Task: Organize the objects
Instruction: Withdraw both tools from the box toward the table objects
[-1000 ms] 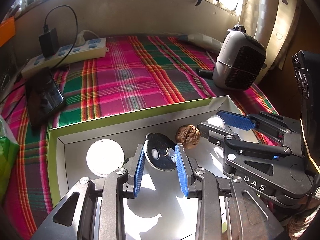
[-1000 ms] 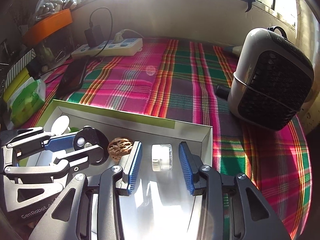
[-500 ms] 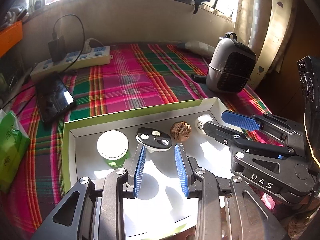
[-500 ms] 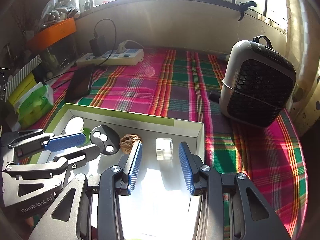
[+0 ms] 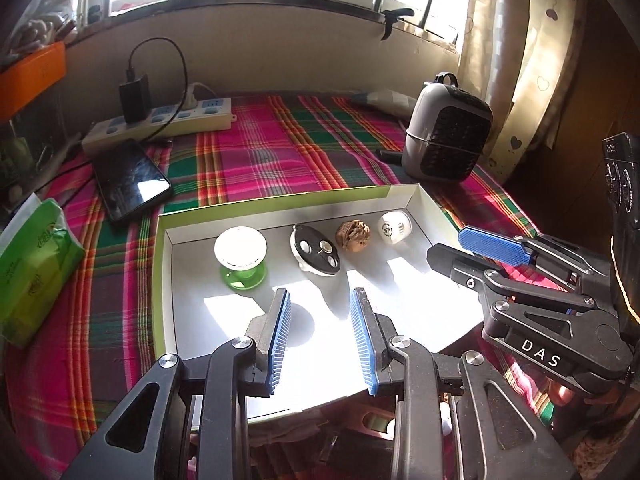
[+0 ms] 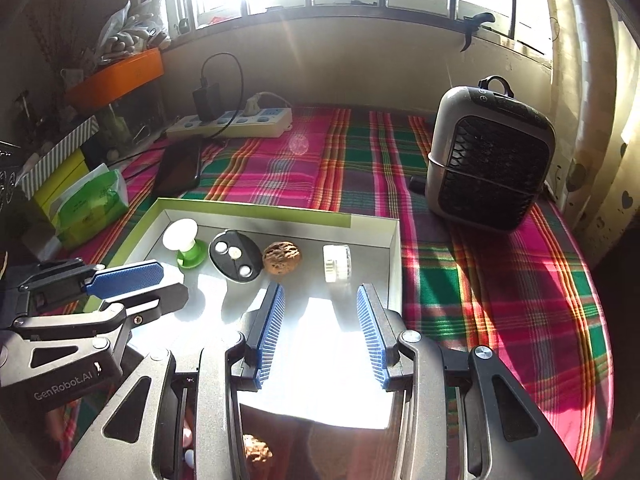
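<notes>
A shallow white box lid with green outer walls (image 5: 160,264) (image 6: 394,248) lies on the plaid cloth. Along its far side stand a green-based white-topped piece (image 5: 240,257) (image 6: 185,244), a black oval disc with silver dots (image 5: 316,249) (image 6: 235,256), a walnut (image 5: 353,233) (image 6: 281,256) and a small white cylinder (image 5: 394,222) (image 6: 337,263). My left gripper (image 5: 320,312) is open and empty, held back above the box's near part. My right gripper (image 6: 320,308) is open and empty, also above the near part, to the right of the left one.
A grey heater (image 5: 446,138) (image 6: 490,160) stands at the right. A phone (image 5: 130,180), a power strip with charger (image 5: 160,120) and a green tissue pack (image 5: 32,272) lie at the left. An orange tray (image 6: 116,76) sits on the left shelf.
Both grippers have drawn back and up from the box. The black disc that was between my left fingers and the white cylinder that was between my right fingers now rest free in the box.
</notes>
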{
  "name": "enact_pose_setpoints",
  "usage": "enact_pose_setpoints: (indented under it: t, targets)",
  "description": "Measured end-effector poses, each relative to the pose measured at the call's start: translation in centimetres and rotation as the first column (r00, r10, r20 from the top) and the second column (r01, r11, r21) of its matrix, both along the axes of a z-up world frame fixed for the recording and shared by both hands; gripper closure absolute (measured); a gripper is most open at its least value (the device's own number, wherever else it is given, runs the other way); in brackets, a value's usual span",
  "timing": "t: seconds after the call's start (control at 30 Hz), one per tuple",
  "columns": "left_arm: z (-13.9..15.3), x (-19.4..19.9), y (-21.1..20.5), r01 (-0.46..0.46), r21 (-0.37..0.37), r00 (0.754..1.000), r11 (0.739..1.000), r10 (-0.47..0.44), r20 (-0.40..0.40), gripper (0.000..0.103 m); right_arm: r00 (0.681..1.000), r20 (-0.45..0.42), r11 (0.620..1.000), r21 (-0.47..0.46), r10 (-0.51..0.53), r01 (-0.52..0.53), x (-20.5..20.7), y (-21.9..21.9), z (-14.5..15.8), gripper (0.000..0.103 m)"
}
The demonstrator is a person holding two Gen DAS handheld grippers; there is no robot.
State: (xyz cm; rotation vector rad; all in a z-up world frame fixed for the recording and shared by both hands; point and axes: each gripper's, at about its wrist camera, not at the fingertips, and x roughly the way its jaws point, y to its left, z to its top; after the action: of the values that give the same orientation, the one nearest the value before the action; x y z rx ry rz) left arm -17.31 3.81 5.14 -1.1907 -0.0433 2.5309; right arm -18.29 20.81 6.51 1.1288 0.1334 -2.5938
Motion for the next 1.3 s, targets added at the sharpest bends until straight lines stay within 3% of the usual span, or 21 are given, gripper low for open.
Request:
enact_pose_setpoints:
  t: [0.5, 1.03, 1.17, 1.3]
  targets:
    - [0.1, 3.9, -2.0, -0.053, -0.01, 0.997, 0.999, 0.052, -0.052, 0.074, 1.0, -0.023, 1.0, -0.023, -0.014, 0.013, 3.8, 1.0, -0.2, 0.063]
    - [0.0, 7.9, -5.5, -0.129, 0.031, 0.989, 0.991, 0.131, -0.072, 0.074, 0.999, -0.034, 0.999, -0.049, -0.019, 0.018, 7.8, 2.1, -1.0, 0.063]
    - [-0.1, 8.8, -6.3, -0.128, 0.048, 0.988, 0.991, 0.132, -0.078, 0.074, 0.999, -0.022, 0.996, -0.082, -0.023, 0.022, 8.5, 2.5, -1.4, 0.053]
    - [-0.6, 9.4, -7.1, -0.135, 0.057, 0.988, 0.989, 0.139, -0.072, 0.068, 1.0, -0.01, 0.996, -0.09, -0.026, 0.025, 8.8, 2.6, -2.0, 0.053]
